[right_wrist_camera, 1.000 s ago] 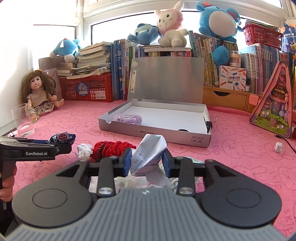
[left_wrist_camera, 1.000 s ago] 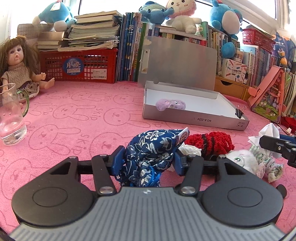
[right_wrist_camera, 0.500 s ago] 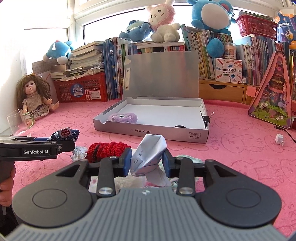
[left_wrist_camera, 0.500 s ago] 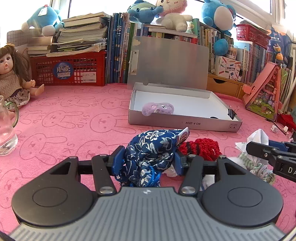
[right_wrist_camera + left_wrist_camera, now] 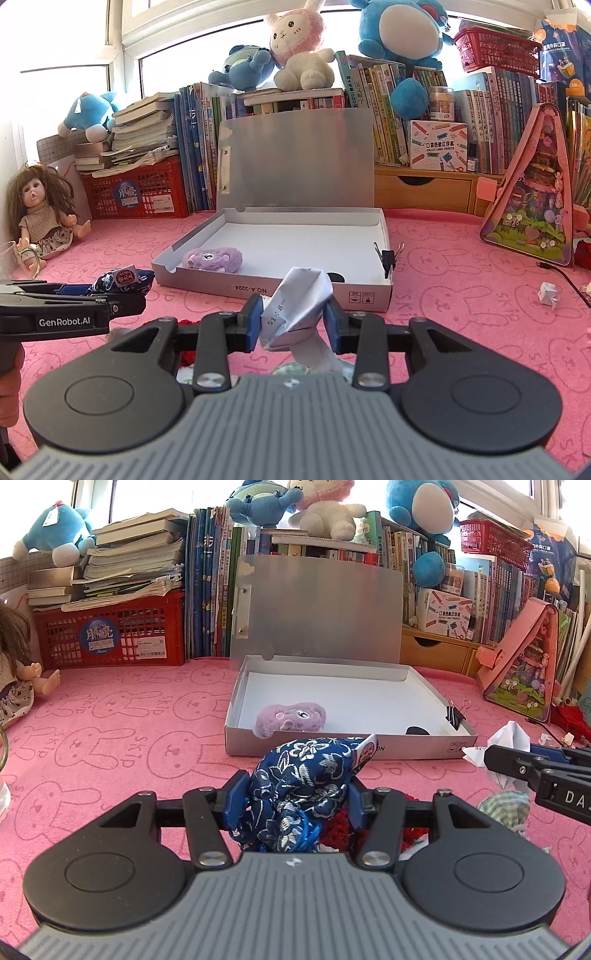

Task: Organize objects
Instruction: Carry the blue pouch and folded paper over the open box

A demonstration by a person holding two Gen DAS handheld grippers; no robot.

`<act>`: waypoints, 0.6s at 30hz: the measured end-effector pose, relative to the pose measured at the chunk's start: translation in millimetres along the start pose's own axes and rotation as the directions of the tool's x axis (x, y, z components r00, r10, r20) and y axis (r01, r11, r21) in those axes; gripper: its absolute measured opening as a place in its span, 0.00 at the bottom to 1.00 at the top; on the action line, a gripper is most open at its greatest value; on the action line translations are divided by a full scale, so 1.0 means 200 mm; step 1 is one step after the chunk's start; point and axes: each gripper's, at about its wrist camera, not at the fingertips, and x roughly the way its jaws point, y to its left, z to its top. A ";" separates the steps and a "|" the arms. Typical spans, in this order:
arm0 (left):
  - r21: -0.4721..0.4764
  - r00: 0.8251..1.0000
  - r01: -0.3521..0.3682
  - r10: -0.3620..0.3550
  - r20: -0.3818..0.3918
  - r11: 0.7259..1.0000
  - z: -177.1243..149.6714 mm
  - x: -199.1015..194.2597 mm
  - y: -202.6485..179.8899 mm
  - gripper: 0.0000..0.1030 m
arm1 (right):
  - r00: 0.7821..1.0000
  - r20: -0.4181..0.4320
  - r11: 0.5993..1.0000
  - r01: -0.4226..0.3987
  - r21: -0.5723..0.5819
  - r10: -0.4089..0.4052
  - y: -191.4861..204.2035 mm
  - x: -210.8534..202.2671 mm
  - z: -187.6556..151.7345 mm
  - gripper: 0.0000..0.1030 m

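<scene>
Open box [image 5: 417, 747] on pink mat [image 5: 110, 738] holds purple plush [image 5: 290, 720]; binder clip [image 5: 455, 716] on its right wall. Left gripper [image 5: 295, 794] clamps blue pouch [image 5: 299, 779], right gripper [image 5: 293, 323] clamps folded paper [image 5: 299, 306]. Both now nearer the box than before.

The left hand-held gripper [image 5: 295, 797] is clamped on a blue floral fabric pouch [image 5: 299, 779], its blue pads pressing both sides. Beyond it on the pink bunny-print mat [image 5: 122, 746] lies an open grey box [image 5: 332, 744] with its lid upright, holding a purple plush toy [image 5: 290, 719]; a black binder clip [image 5: 453, 716] grips the box's right wall. At the right edge the right hand-held gripper [image 5: 491, 755] carries a folded white paper [image 5: 508, 738]. A red crochet piece [image 5: 338, 829] lies under the pouch. A red crate [image 5: 110, 635] stands at the back left.
</scene>
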 end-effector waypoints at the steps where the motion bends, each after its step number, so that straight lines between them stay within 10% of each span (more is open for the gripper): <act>1: 0.001 1.000 -0.001 0.001 0.000 1.000 0.01 0.01 0.00 0.58 | 1.000 0.001 1.000 0.003 -0.001 -0.003 -0.01 0.01 0.01 0.39; 18: -0.045 0.999 0.047 -0.048 -0.016 0.998 0.27 0.25 0.06 0.58 | 0.999 -0.010 0.999 0.052 -0.006 -0.052 -0.09 0.24 0.17 0.40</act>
